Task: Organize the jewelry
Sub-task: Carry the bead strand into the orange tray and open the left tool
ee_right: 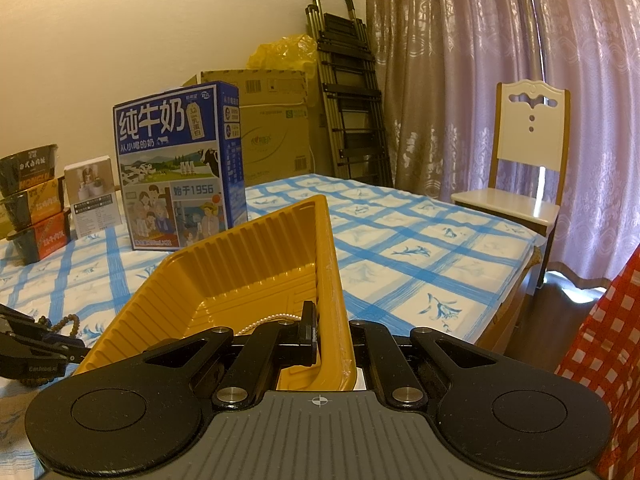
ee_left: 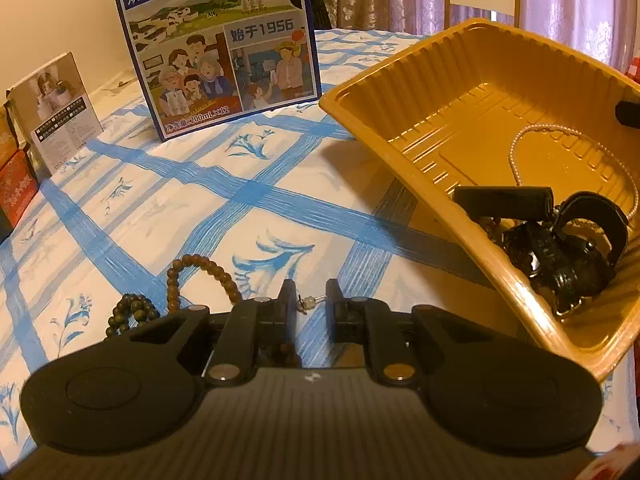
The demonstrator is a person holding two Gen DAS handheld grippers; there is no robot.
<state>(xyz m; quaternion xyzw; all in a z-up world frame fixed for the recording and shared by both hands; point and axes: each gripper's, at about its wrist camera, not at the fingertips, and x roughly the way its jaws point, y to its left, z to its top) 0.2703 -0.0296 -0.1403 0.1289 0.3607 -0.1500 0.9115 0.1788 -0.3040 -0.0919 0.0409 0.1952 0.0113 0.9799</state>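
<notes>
Curtains and a chair [ee_right: 528,160] fill the right of the right wrist view, and a blue-checked cloth [ee_left: 248,200] covers the table in both views. At the upper left stands a milk box [ee_left: 216,48], with a small white box [ee_left: 56,108] beside it; they are only background.

At the right of the left wrist view the gold tray [ee_left: 452,104] is tilted, its low corner toward the bottom right. I judge this is done so that the jewelry slides together there: a pearl chain [ee_left: 516,156] lies on the floor of the tray, and dark pieces [ee_left: 560,256] with a black band are gathered at the low end. The tilt comes from the right gripper [ee_right: 332,336], which pinches the tray wall near the bottom centre of its view; one finger is inside, the other outside, pressed on the rim.

The left gripper [ee_left: 308,304] is at the bottom centre of its view, just above the cloth, its fingers spread with a gap. A small earring [ee_left: 308,302] lies in this gap, near the left finger; I cannot tell if it touches. Brown beads [ee_left: 200,272] and darker beads [ee_left: 132,312] wait on the cloth at the lower left. Probably the earring is the next thing for the tray.
</notes>
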